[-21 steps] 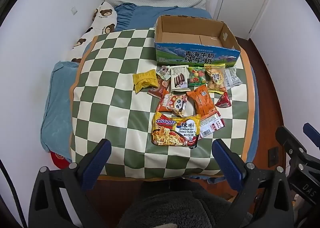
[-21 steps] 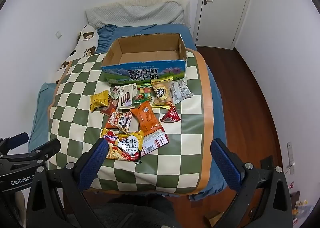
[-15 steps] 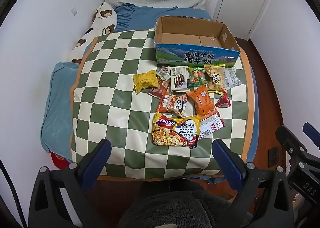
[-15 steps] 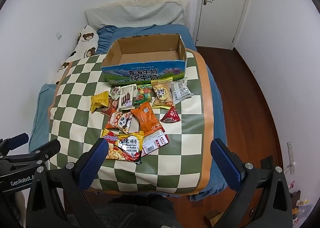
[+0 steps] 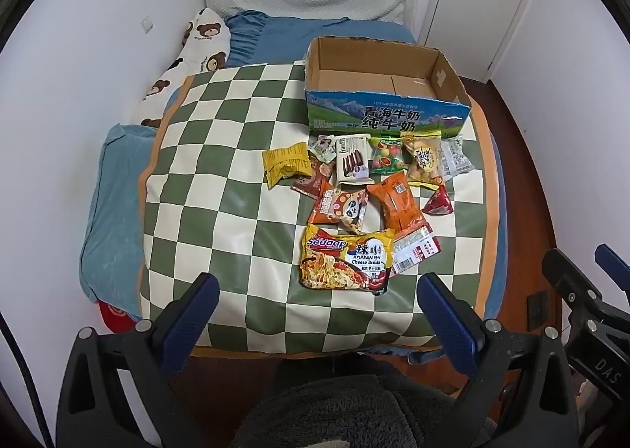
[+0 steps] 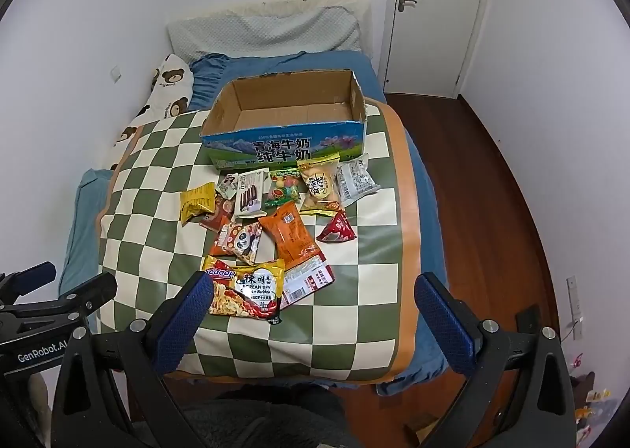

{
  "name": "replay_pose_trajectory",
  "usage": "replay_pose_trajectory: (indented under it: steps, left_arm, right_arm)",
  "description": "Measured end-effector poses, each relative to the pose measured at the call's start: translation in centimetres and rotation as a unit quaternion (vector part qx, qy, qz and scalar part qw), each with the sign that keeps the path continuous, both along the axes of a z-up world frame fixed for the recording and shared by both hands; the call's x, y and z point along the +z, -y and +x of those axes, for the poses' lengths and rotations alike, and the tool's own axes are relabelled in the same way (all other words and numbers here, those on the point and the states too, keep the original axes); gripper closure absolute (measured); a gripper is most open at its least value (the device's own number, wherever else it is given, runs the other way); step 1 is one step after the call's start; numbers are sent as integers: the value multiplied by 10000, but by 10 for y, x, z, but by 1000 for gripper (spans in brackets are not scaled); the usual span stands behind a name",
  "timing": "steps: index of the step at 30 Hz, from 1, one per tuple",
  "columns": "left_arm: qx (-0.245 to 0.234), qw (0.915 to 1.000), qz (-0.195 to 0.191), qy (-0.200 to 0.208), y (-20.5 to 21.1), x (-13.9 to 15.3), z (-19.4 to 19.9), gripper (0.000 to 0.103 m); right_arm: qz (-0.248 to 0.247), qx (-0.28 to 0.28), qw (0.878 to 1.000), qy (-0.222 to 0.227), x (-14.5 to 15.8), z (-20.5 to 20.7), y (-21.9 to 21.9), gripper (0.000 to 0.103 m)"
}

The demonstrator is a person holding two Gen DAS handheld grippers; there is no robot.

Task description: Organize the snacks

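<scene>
- Left gripper [image 5: 317,296]: jaws spread wide, nothing btwn them; it hangs above the near edge of the bed, pointing steeply down.
- Right gripper [image 6: 313,296]: jaws also fully released, empty. Its left pad overlaps the noodle pack in view, but I can't tell any contact.
- Checkered mat [image 5: 220,188] (green/cream, orange border) covers the bed; all snacks lie on it.
- Cardboard box [image 5: 388,121], open top, blue printed front, at 12 o'clock of the snack pile; inside looks bare cardboard.
- Noodle pack [image 5: 346,261] at 6 o'clock of the pile, nearest the grippers; a white/red barcode pack [image 5: 415,253] is just beside it at 3 o'clock, partly tucked under.
- Panda pack [image 5: 340,208] sits at 12 o'clock of the noodles; orange pack [image 5: 395,202] just beside it at 3 o'clock.
- Red triangular pack [image 5: 439,204] at 3 o'clock of the orange one, apart from it.
- Yellow pack [image 5: 285,162] at 9 o'clock end of the pile.
- Row right under the box front: biscuit pack [image 5: 352,162], green candy pack [image 5: 386,154], clear bag of yellow puffs [image 5: 423,160], silver pack [image 5: 454,158] – touching or overlapping.
- Bear-print pillow [image 5: 197,50] at 10 o'clock, against the wall.
</scene>
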State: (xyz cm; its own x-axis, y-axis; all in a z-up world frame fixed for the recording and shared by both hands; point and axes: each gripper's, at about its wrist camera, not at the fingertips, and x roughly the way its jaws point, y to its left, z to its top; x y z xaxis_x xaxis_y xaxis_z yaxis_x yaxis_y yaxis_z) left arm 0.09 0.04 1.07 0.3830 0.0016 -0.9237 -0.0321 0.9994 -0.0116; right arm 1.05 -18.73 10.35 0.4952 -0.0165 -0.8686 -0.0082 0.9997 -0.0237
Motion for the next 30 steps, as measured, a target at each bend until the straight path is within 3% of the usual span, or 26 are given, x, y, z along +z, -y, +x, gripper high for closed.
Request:
replay_pose_trajectory:
  steps: [30]
  left_arm:
    - [-30,10000,-17,43,-3,11,4,0]
  right_arm:
    - [12,-54,10000,76,4,-3,1,0]
